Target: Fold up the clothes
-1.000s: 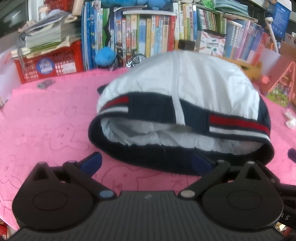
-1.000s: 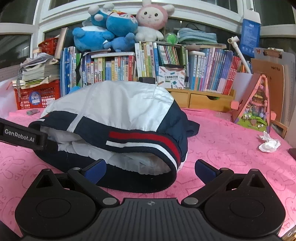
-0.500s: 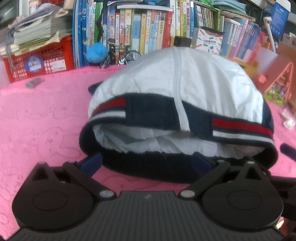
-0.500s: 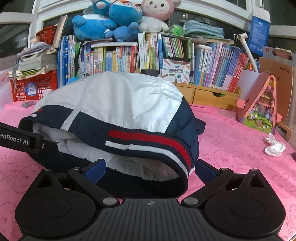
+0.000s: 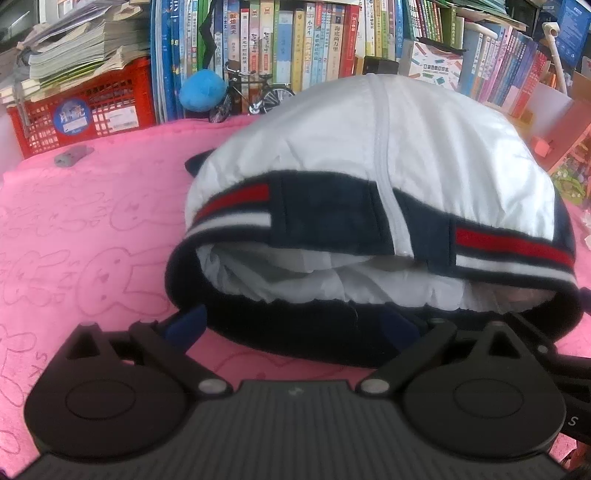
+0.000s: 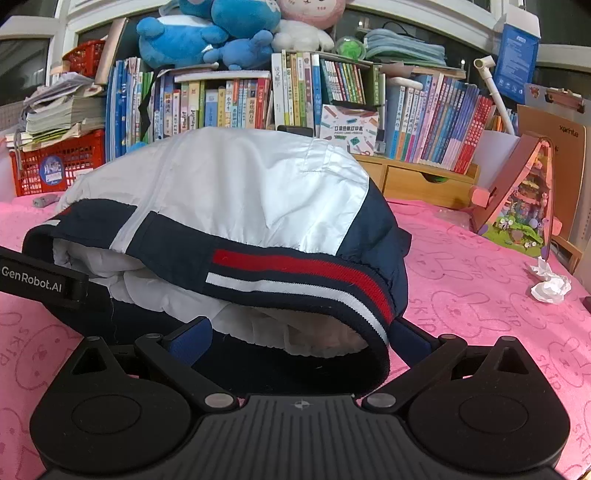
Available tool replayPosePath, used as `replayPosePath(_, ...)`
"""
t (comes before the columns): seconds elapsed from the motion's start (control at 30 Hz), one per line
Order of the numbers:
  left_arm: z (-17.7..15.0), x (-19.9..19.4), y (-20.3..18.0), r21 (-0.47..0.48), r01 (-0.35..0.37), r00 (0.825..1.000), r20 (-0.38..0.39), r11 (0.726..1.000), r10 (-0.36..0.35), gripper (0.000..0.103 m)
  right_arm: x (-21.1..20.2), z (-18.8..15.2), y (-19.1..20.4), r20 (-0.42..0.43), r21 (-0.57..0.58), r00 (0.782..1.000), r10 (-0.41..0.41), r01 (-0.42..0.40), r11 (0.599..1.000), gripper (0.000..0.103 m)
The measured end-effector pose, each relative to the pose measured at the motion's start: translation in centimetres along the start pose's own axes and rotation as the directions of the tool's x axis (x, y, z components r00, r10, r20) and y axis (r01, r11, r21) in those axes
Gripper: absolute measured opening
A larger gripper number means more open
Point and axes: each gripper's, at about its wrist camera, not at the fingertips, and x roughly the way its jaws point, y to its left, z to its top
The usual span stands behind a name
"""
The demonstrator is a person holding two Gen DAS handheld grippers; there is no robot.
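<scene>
A folded white and navy jacket (image 5: pixel 376 206) with red and white stripes lies bulging on the pink cloth (image 5: pixel 92 229). My left gripper (image 5: pixel 291 326) stands open with its blue fingertips against the jacket's navy hem on the near left side. The right wrist view shows the same jacket (image 6: pixel 236 221) from its right end. There my right gripper (image 6: pixel 299 341) is open too, its fingers astride the hem's striped corner. The left gripper's body (image 6: pixel 44 282) shows at the left edge of that view.
Behind the cloth stand rows of books (image 6: pixel 240 103), a red basket (image 5: pixel 85 114) with stacked papers, a small model bicycle (image 5: pixel 255 92) and plush toys (image 6: pixel 207 33). A crumpled white paper (image 6: pixel 550 286) and a wooden model house (image 6: pixel 524 199) sit at the right.
Both grippers have moved forward to the jacket's near hem, which now fills more of each view and sits between their open fingers. The jacket itself lies as before.
</scene>
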Motion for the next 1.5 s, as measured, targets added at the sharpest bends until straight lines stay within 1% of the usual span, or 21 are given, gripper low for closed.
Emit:
replayPosePath(0.33,-0.07,0.07,0.03,0.013,-0.014,1.0,-0.001,1.0,0.014,0.101,0.0,-0.35,0.13,0.006,0.0,1.0,-0.017,0.017,1.0,0.103)
replayPosePath(0.5,-0.27,0.01,0.07,0.014,-0.017,1.0,0.007,1.0,0.017,0.101,-0.34,-0.4,0.04,0.032,-0.002,0.999,-0.026,0.026,1.0,0.103)
replayPosePath(0.97,-0.36,-0.3,0.43,0.007,0.003,1.0,0.019,1.0,-0.003,0.101,-0.67,-0.55,0.06,0.062,-0.019,0.997,-0.052,0.053,0.998,0.103)
replayPosePath(1.1,-0.34,-0.35,0.6,0.0,0.023,1.0,0.019,1.0,-0.023,0.101,-0.64,-0.76,0.16,0.086,-0.049,0.993,-0.079,0.083,0.995,0.102)
replayPosePath(1.23,-0.32,-0.38,0.72,-0.001,0.027,0.999,0.019,1.0,-0.027,0.101,-0.55,-0.88,0.18,0.103,-0.072,0.99,-0.101,0.109,0.991,0.101)
replayPosePath(1.5,-0.3,-0.33,0.84,-0.008,0.028,0.999,0.016,1.0,-0.028,0.102,-0.66,-0.98,0.19,0.109,-0.075,0.989,-0.099,0.107,0.991,0.101)
